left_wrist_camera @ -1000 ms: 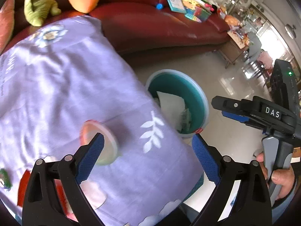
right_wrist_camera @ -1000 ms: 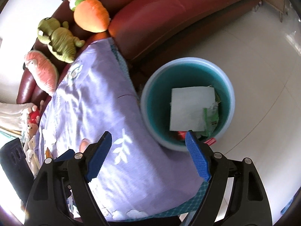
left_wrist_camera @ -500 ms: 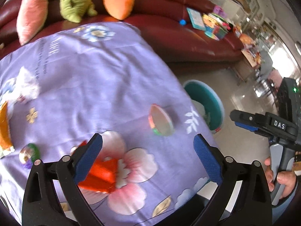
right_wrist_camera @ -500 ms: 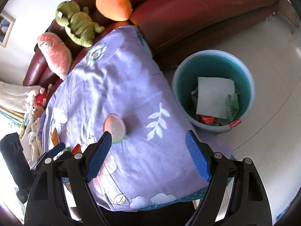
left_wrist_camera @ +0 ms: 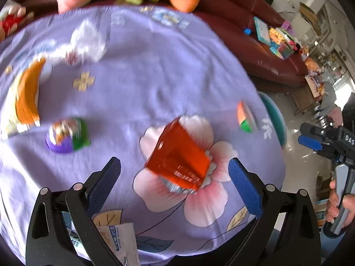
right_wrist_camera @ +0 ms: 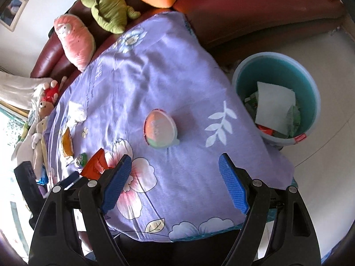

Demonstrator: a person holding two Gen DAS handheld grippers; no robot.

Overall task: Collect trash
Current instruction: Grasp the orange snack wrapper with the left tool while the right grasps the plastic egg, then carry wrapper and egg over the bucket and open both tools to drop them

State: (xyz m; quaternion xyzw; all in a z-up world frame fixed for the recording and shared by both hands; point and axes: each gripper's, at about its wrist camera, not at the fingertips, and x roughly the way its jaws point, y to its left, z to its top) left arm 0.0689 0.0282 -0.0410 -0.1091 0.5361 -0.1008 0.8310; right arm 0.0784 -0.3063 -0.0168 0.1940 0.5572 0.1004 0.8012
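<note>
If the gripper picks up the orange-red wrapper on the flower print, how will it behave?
The orange-red wrapper looks like thin, shiny film, so it is probably very light and may crumple when squeezed. Its glossy surface could slip. It lies flat on the tablecloth, so rolling seems unlikely.

Both claws point steeply downward, empty, jaws spread wide: left claw (left_wrist_camera: 174, 175), right claw (right_wrist_camera: 175, 178). A hand (left_wrist_camera: 339, 201) grips the right claw's handle at the frame's lower right.

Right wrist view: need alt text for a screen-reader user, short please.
The open right gripper, holding nothing, hangs over a table draped in a purple floral cloth, with a round pink-and-green lidded cup lying ahead of it. A teal bin with paper and wrappers inside stands on the floor to the right; plush toys sit on the red sofa behind.
</note>
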